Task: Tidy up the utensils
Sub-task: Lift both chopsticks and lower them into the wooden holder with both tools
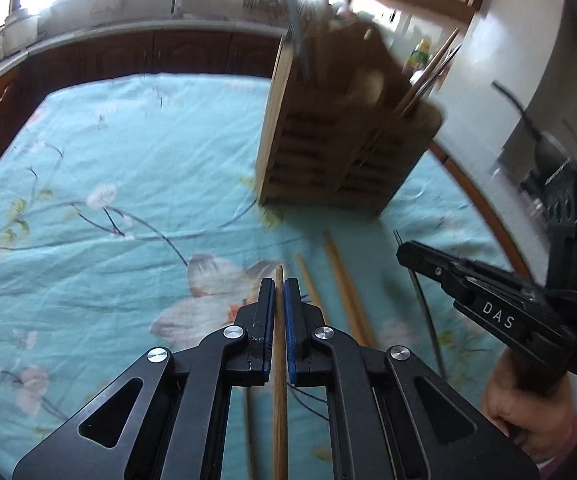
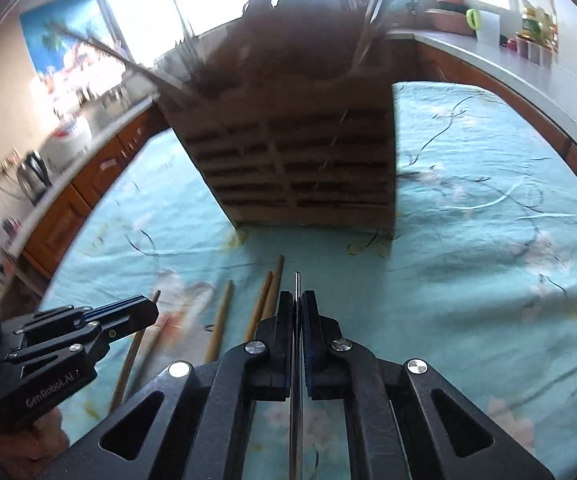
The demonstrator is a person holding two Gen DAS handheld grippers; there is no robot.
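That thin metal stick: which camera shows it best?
The right wrist view: the metal stick runs up the middle, pinched in the right tongs. In the left wrist view the metal stick is only a thin blurred line hanging below those tongs.

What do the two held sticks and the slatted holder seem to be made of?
Left tongs grip a chopstick: probably wood or bamboo, matte tan. Right tongs grip a thin rod: likely metal, grey with a shine. The holder: apparently unpainted wood, brown slats, though blurred.
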